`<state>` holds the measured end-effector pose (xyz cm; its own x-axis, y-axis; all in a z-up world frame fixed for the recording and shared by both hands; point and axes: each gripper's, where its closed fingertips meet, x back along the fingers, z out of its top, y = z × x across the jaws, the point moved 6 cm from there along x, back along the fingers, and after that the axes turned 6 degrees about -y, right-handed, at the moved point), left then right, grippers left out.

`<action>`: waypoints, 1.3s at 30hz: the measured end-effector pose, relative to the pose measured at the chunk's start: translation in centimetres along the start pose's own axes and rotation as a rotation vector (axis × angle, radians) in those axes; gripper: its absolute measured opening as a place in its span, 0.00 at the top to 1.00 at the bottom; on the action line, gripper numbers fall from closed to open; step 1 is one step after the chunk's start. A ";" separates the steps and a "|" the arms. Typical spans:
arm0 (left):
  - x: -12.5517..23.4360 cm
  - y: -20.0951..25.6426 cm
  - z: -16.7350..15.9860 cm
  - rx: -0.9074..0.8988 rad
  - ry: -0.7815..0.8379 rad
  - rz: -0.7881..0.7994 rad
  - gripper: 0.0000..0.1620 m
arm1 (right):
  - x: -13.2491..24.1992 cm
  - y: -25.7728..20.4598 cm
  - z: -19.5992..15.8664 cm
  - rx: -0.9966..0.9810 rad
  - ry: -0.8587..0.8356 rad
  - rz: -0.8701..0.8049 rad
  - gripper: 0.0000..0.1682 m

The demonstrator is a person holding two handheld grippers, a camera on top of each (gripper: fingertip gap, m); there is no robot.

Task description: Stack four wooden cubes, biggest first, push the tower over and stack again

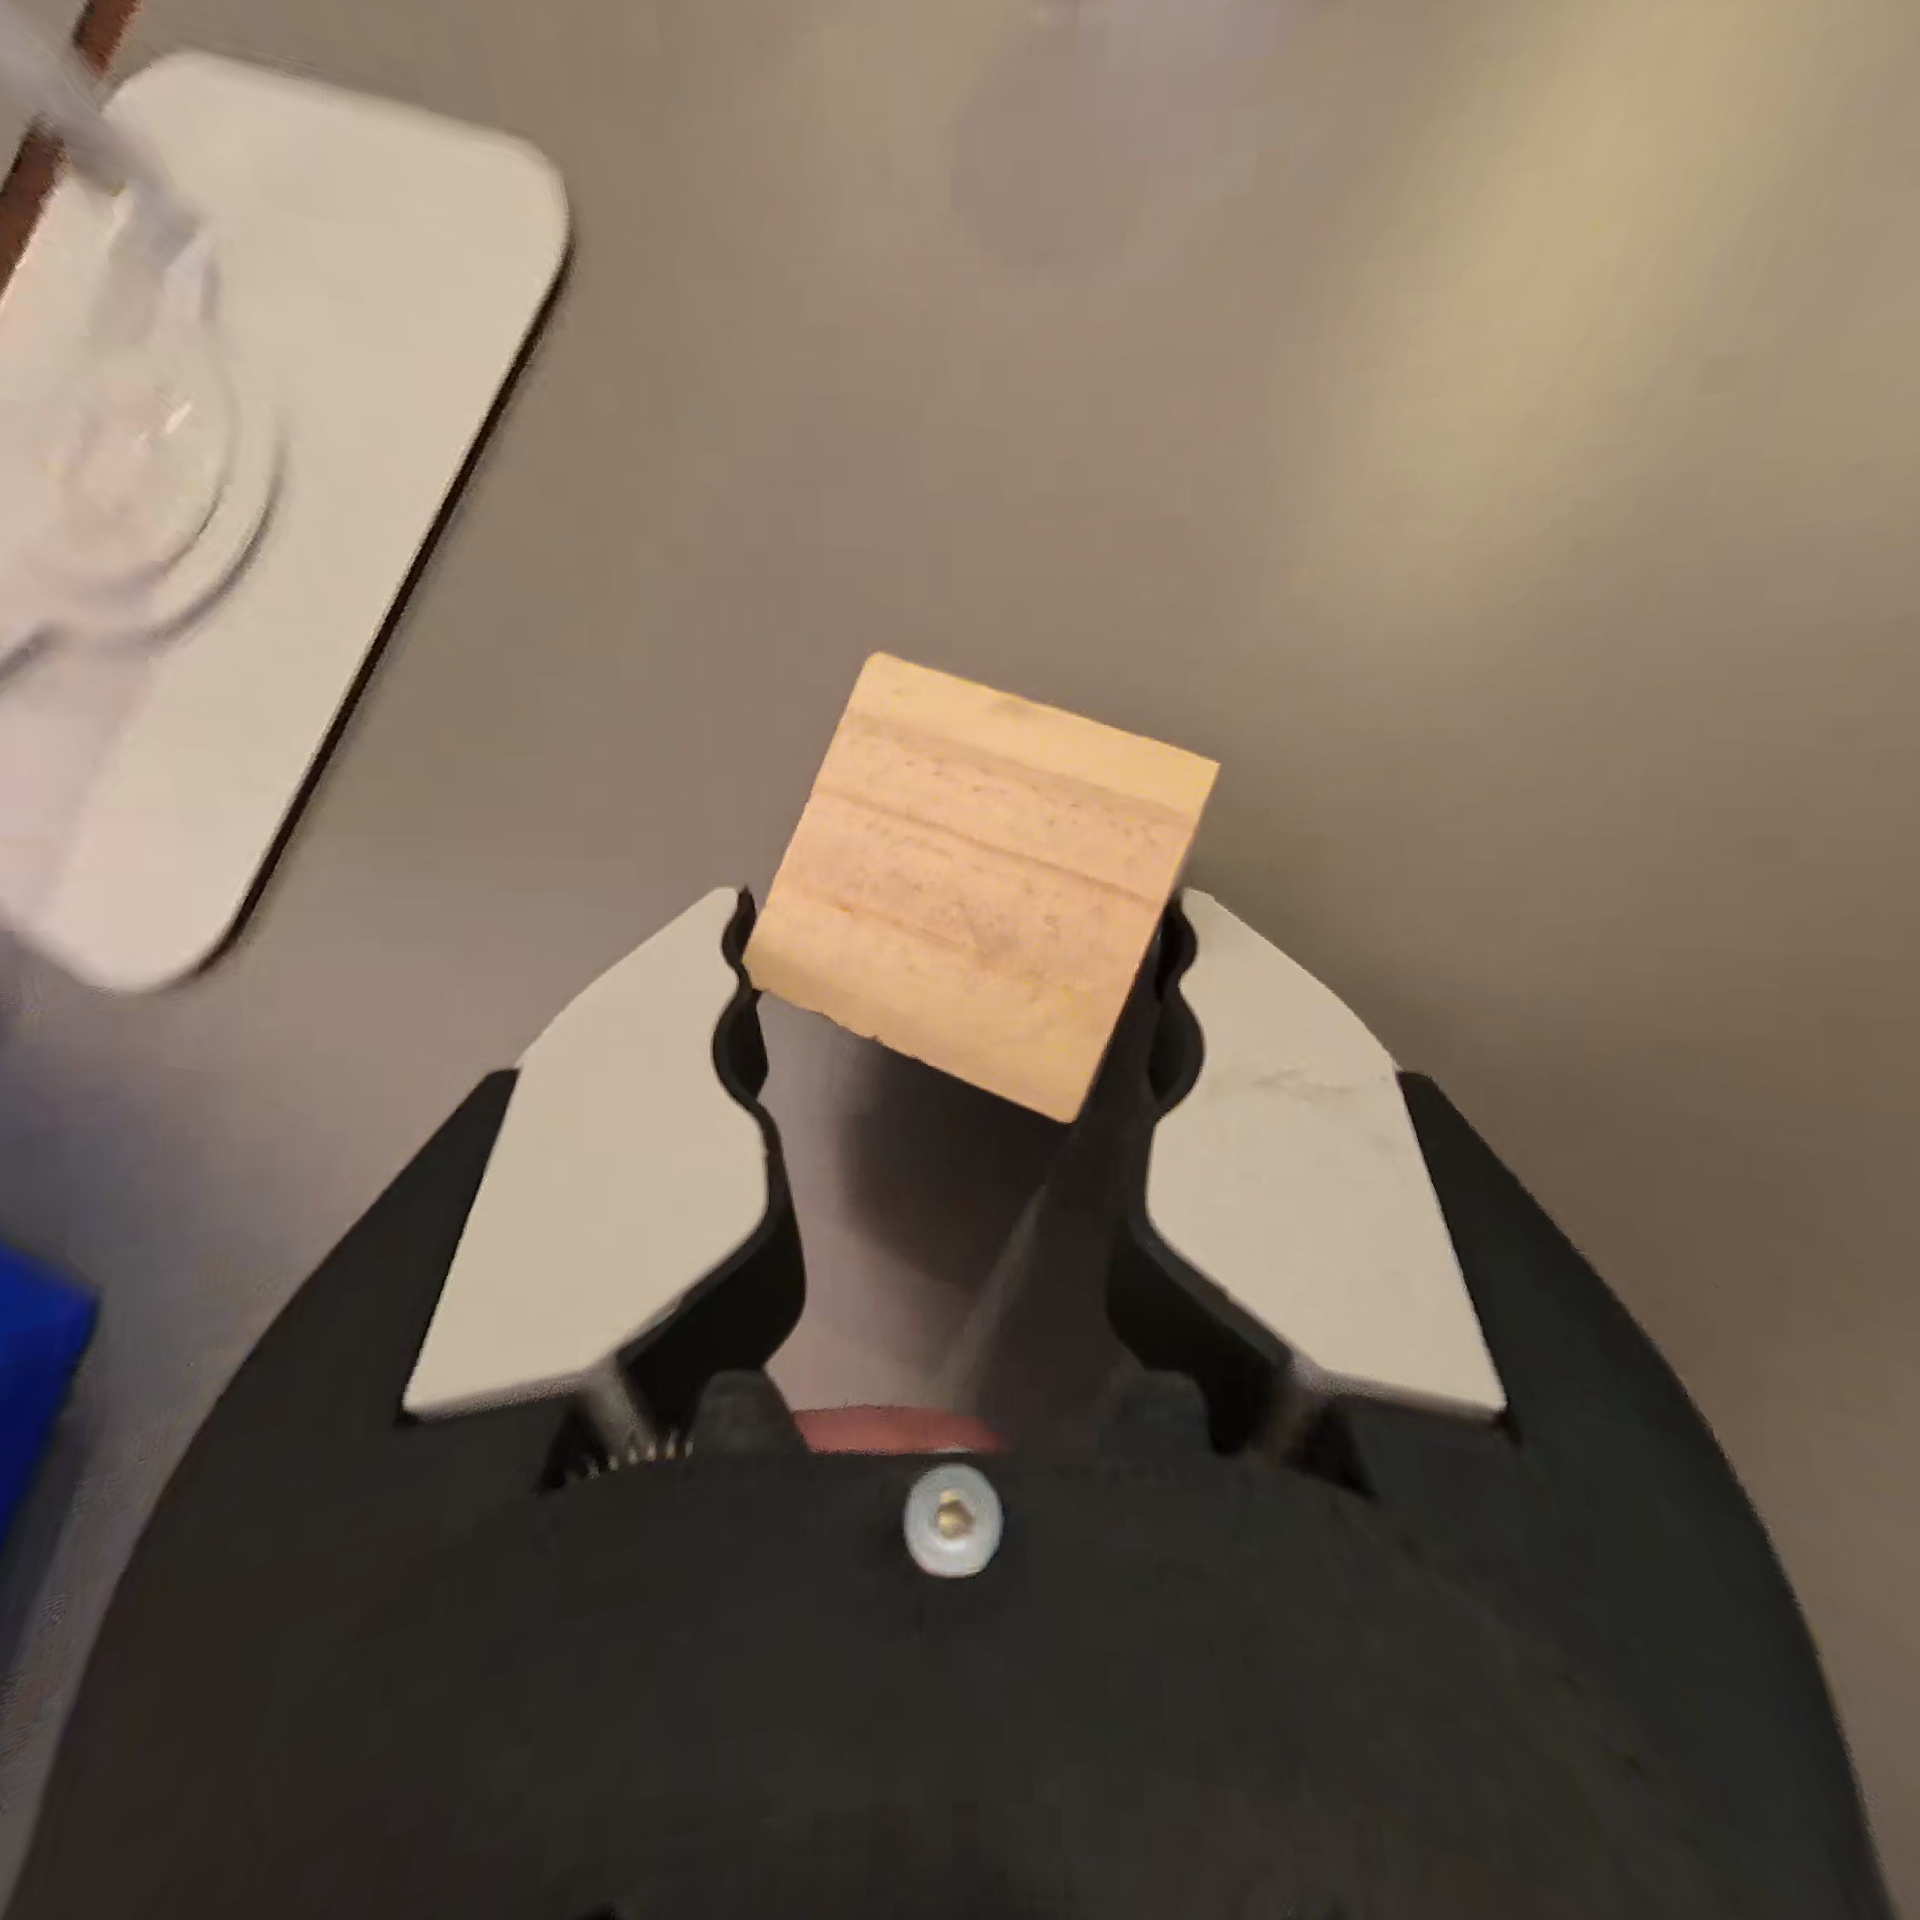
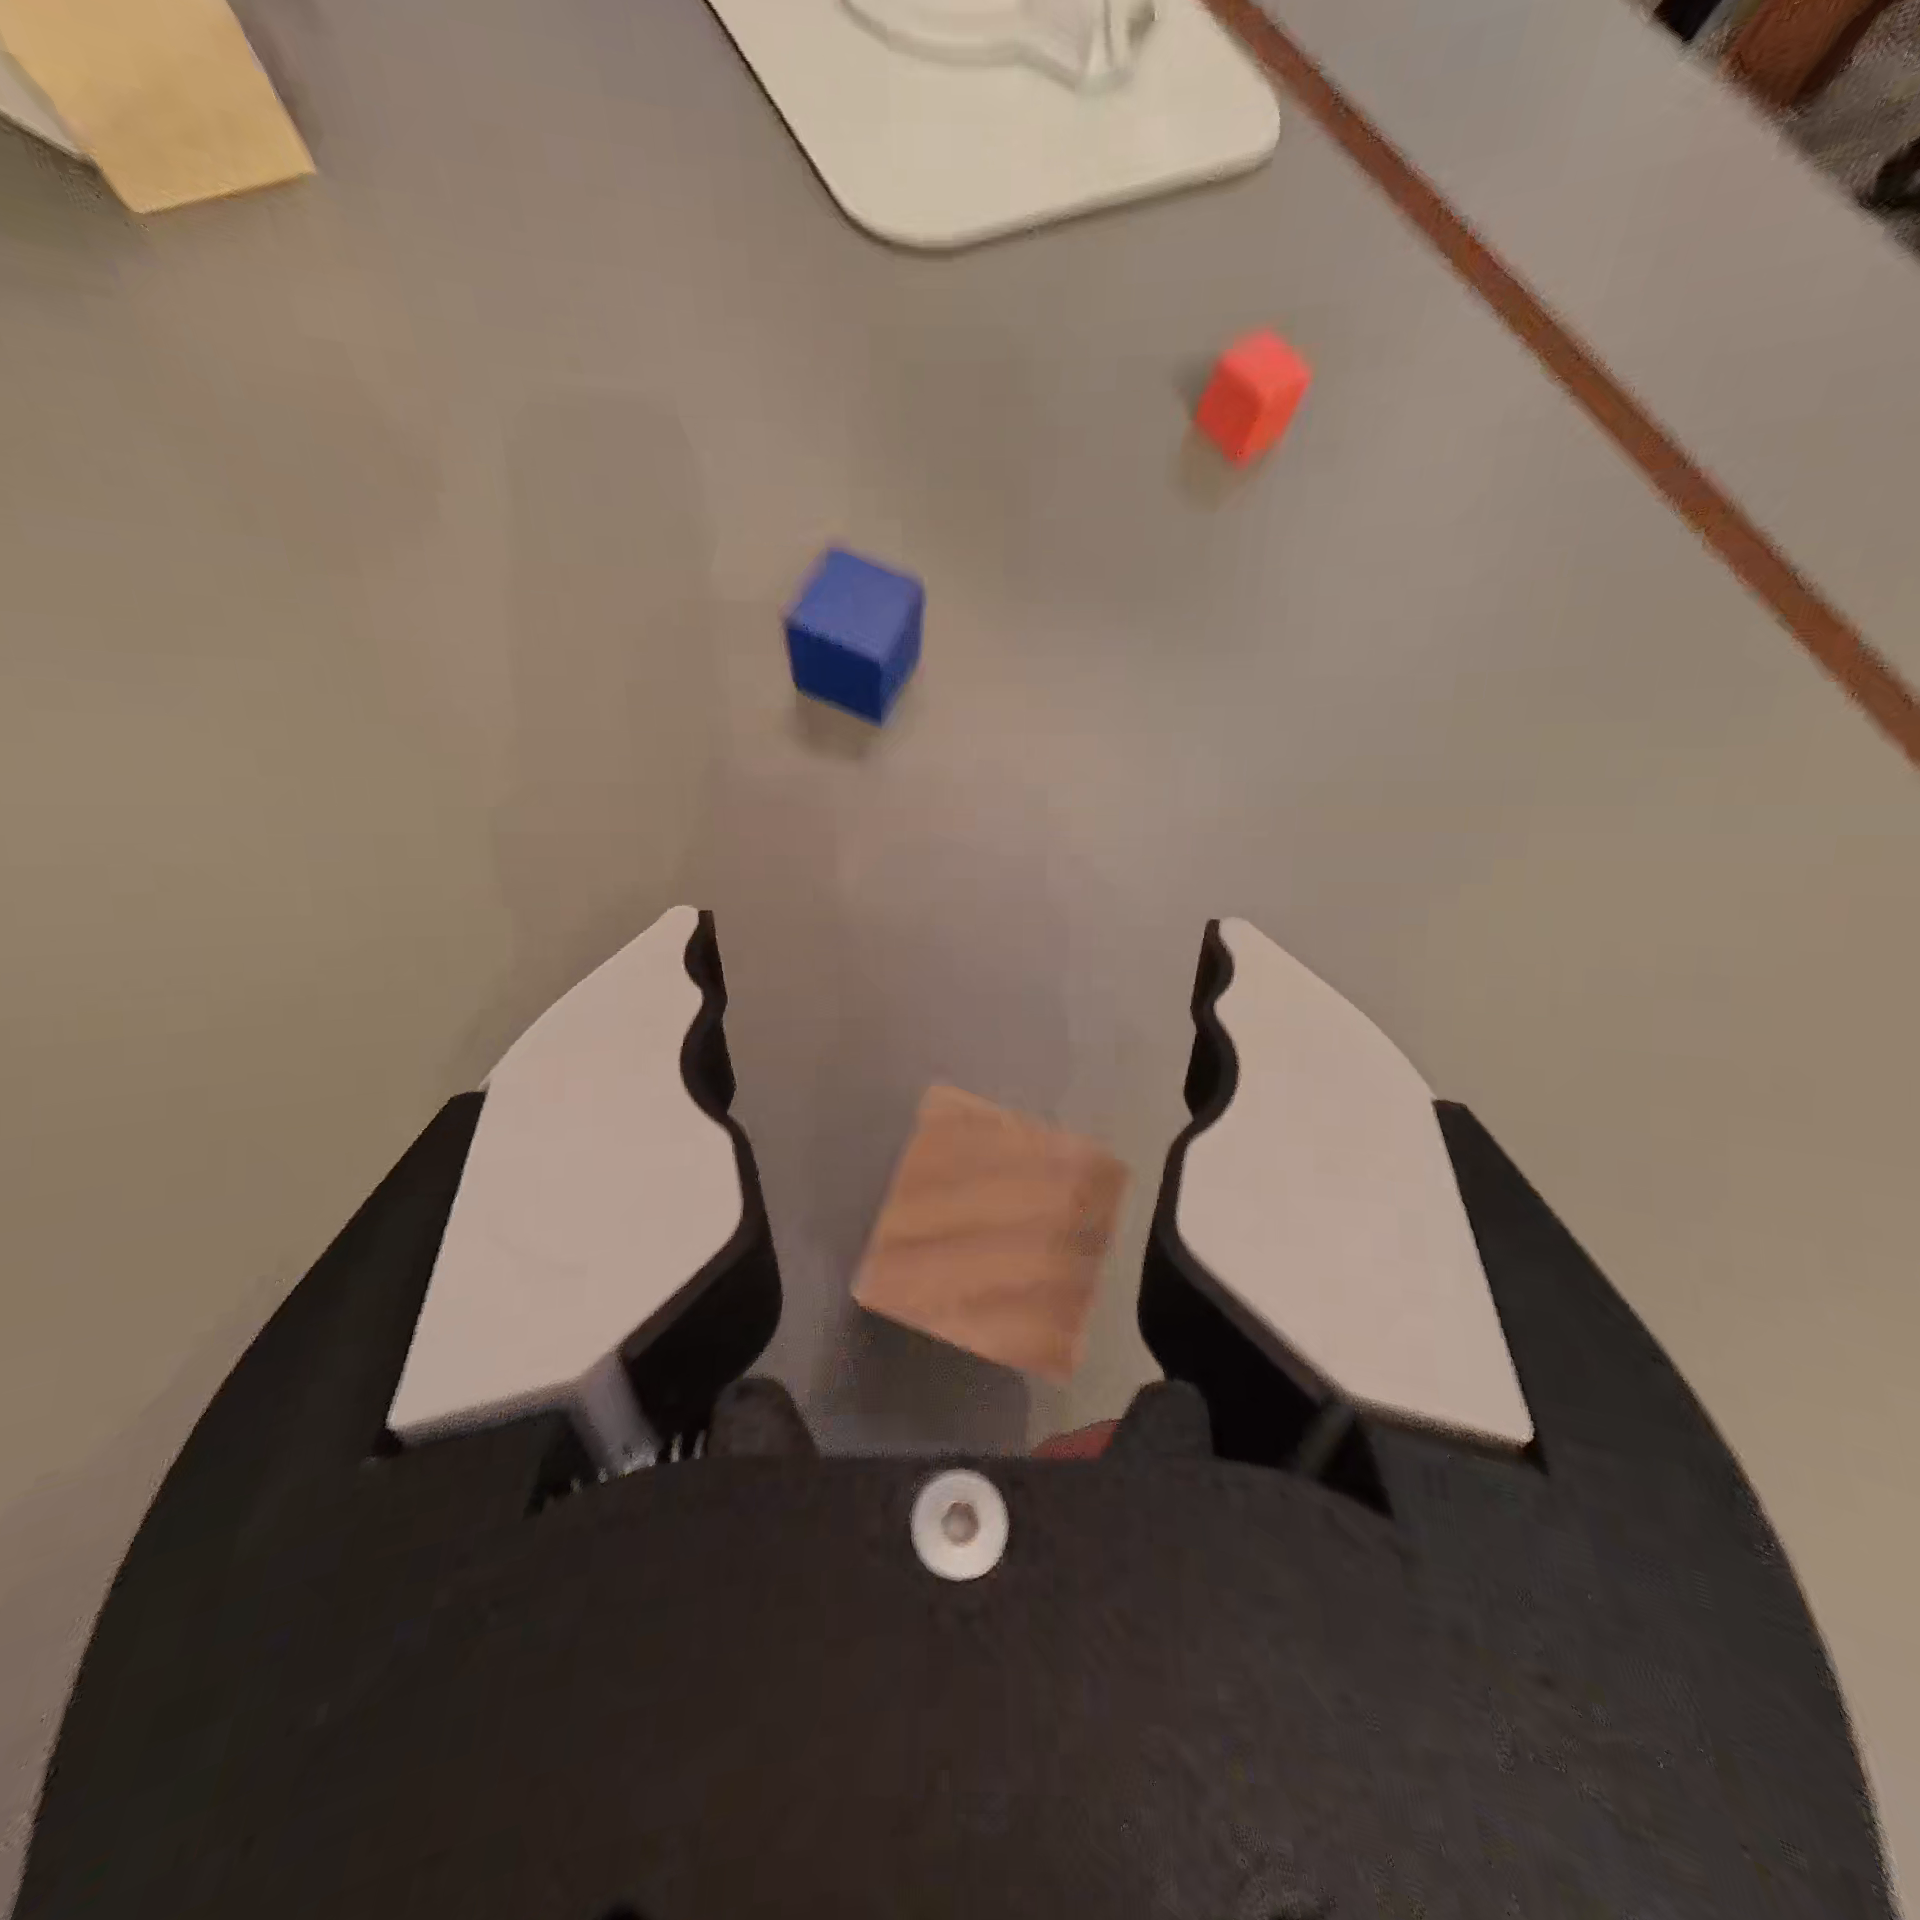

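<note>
Left wrist view first: my left gripper [image 1: 961, 914] has its jaws clamped on a plain wooden cube [image 1: 982, 883], centre frame, held skewed with one corner poking down between the fingers. That crooked hold worries me; I judge the cube could twist or land tilted when I set it down. Upper left, a white mat [image 1: 343, 416] carries a clear glass jug [image 1: 114, 436], and something blue [image 1: 42, 1382] peeks in at the left edge.

Right wrist view now: my right gripper [image 2: 956, 935] is spread wide, holding nothing. Low between its fingers lies a darker wooden cube [image 2: 992, 1231], blurred, so I can't tell whether it rests flat. Only this view shows the blue cube [image 2: 854, 634] at centre, the red cube [image 2: 1252, 393] upper right near the table's brown edge [image 2: 1558, 343], and a tan sheet [image 2: 156, 94] upper left. No tower is visible yet.
</note>
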<state>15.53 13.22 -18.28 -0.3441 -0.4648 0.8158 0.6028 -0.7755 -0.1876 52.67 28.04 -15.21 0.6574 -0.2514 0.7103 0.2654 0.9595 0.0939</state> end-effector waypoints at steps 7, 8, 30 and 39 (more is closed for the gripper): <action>1.9 -0.4 -3.0 0.193 0.054 0.037 0.52 | -5.9 -2.3 4.0 -0.042 -0.160 -0.043 0.58; 2.1 -0.3 -3.2 0.196 0.058 0.028 0.45 | -6.3 -2.1 4.2 -0.061 -0.189 -0.062 0.59; 3.3 -1.3 -6.9 0.174 0.096 0.013 0.49 | -17.3 -16.0 17.6 0.429 -0.185 0.390 0.83; 3.5 -1.2 -6.9 0.172 0.118 -0.019 0.49 | -11.9 -12.3 13.7 0.353 -0.264 0.281 0.63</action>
<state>8.66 9.54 -19.00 -0.4324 -0.5053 0.7468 0.7062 -0.7048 -0.0681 31.95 20.92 -15.23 0.4571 0.0190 0.8892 -0.1801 0.9810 0.0717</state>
